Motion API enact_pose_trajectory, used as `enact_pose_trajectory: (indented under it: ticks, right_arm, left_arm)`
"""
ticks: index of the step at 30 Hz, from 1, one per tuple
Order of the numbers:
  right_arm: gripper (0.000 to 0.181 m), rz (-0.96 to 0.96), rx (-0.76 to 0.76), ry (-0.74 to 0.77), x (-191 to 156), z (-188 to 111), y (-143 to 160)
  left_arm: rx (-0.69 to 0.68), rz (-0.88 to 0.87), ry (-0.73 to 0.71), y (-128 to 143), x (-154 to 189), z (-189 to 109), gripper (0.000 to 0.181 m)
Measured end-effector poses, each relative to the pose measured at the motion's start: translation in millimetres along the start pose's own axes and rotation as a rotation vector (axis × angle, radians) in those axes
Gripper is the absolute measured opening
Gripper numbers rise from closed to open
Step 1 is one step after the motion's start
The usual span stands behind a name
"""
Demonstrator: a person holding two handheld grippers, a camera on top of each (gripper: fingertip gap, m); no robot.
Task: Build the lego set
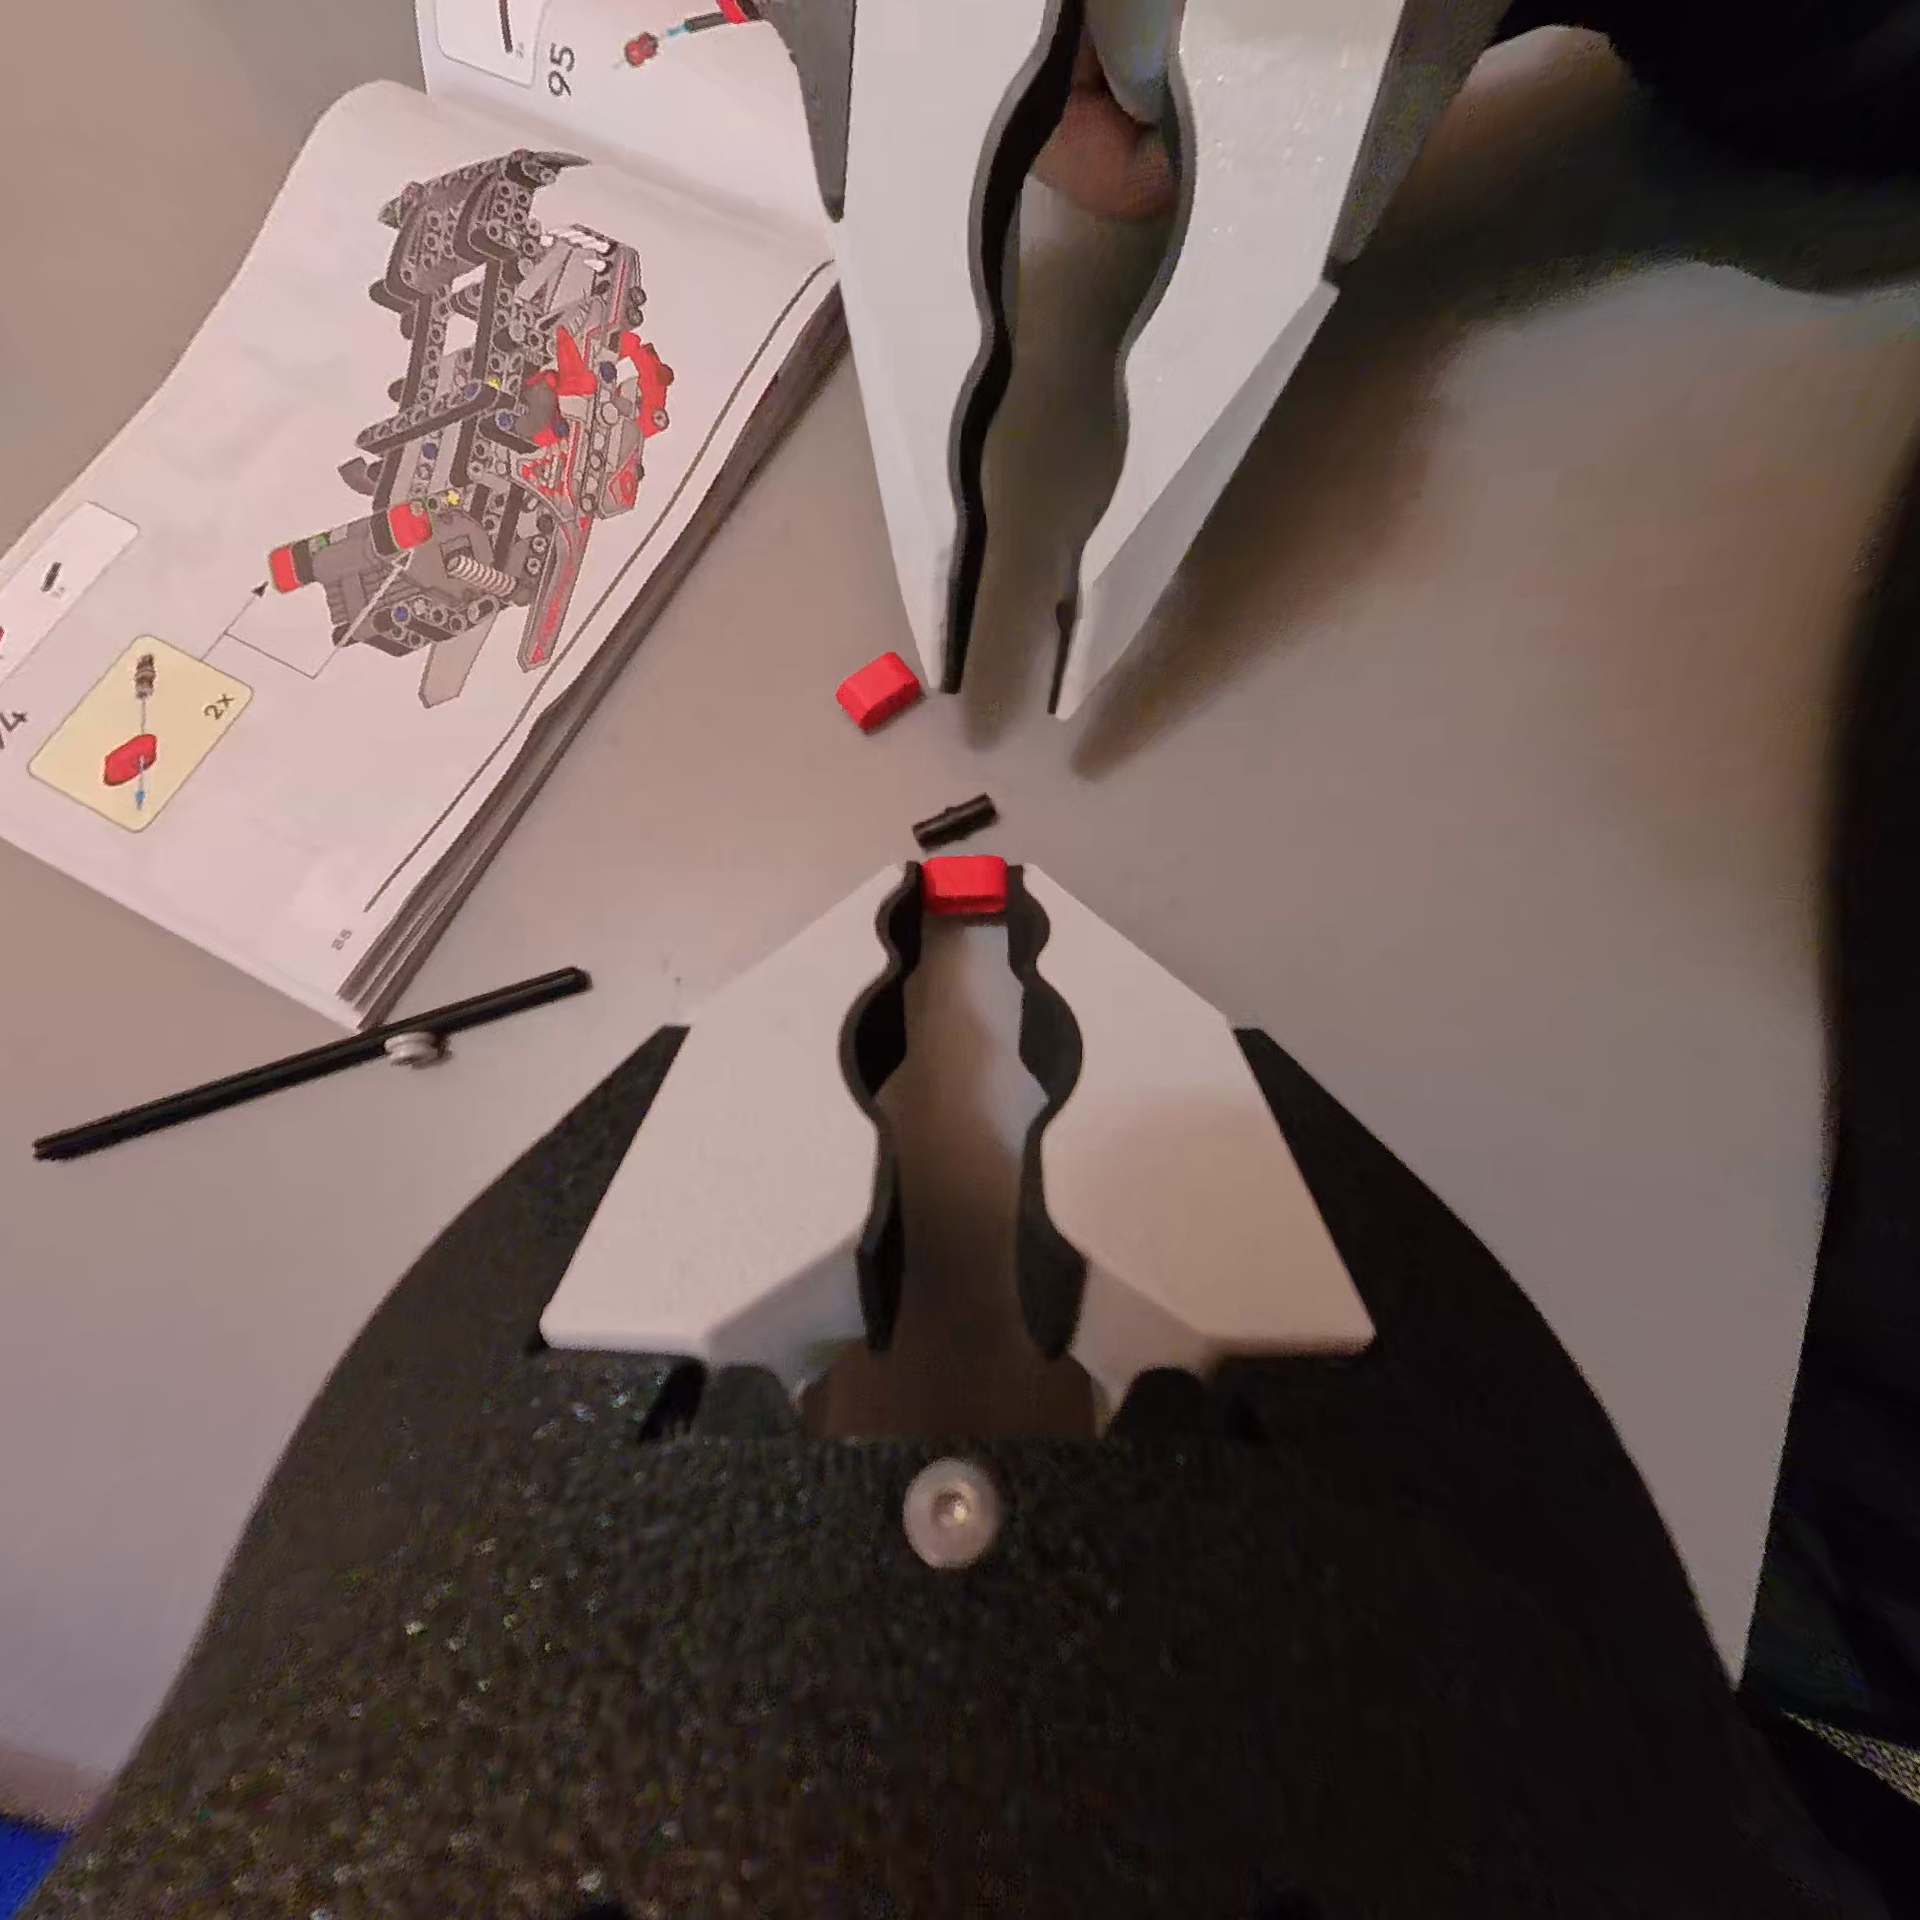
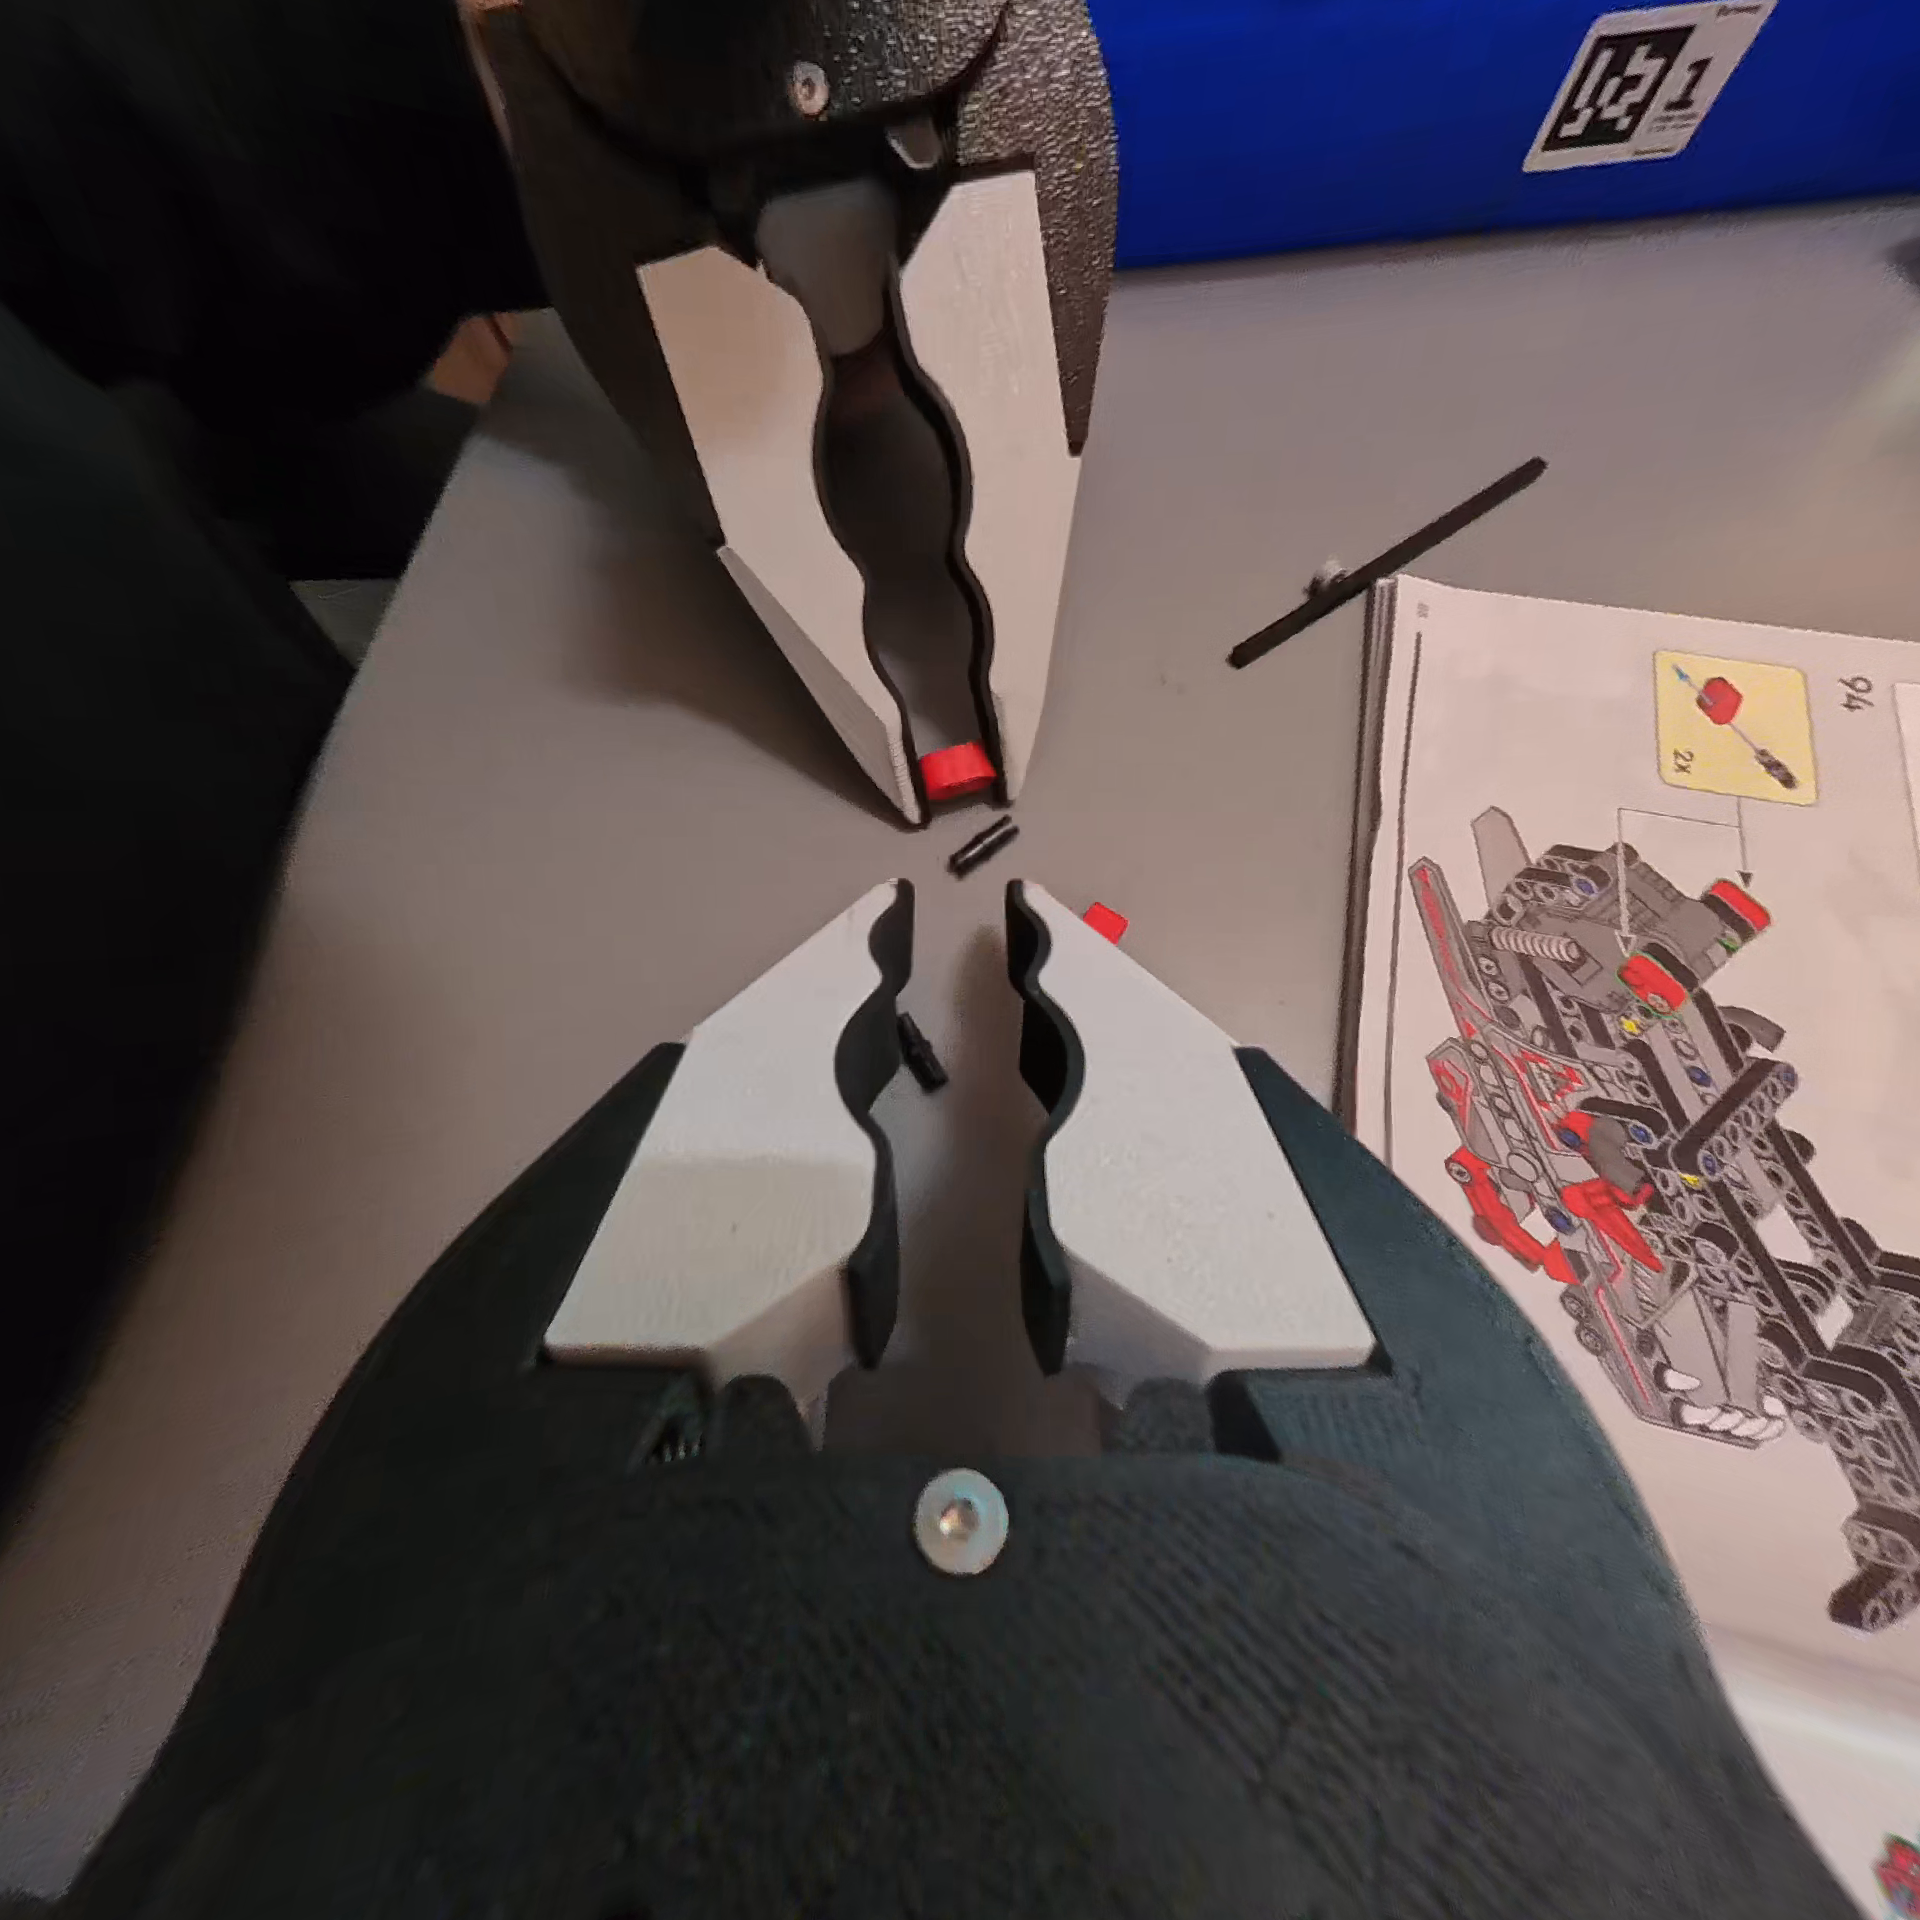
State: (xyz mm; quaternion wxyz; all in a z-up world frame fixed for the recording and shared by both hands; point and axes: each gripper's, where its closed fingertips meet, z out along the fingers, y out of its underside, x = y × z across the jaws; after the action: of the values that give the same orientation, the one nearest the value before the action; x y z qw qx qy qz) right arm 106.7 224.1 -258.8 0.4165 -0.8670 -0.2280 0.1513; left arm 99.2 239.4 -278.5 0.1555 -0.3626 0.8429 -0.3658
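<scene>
Since the left gripper [image 1: 964, 883] is already clamped on one red piece [image 1: 964, 885], everything hinges on the black pin [image 2: 982, 847]: it's lying on the table slantwise just past the tips of the right gripper [image 2: 958, 896], which is spread and empty, so the right one's nearer.

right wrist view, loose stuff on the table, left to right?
red piece in the left gripper's tips → small black pin → loose red piece → long black axle → open instruction booklet.
</scene>
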Motion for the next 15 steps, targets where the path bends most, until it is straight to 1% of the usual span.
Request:
enact_pose_trajectory:
  ticks: [1,5,10,15]
  right_arm:
    - [0.016,-0.005,-0.015,0.024,1.2,2.1,1.3]
    - [0.017,-0.005,-0.041,0.056,2.3,13.4,4.9]
    - [0.015,0.022,-0.026,0.091,7.6,15.2,-1.7]
    - [0.012,0.017,-0.063,0.101,8.1,21.2,3.9]
  left_arm:
    - [-0.001,-0.001,0.0,-0.2,-0.2,0.1,0.013]
    - [0.004,0.008,-0.002,-3.9,0.8,3.9,0.013]
    - [0.005,0.005,0.006,-3.6,1.1,3.8,0.013]
    - [-0.014,0.019,-0.019,-0.1,-5.0,-0.4,0.013]
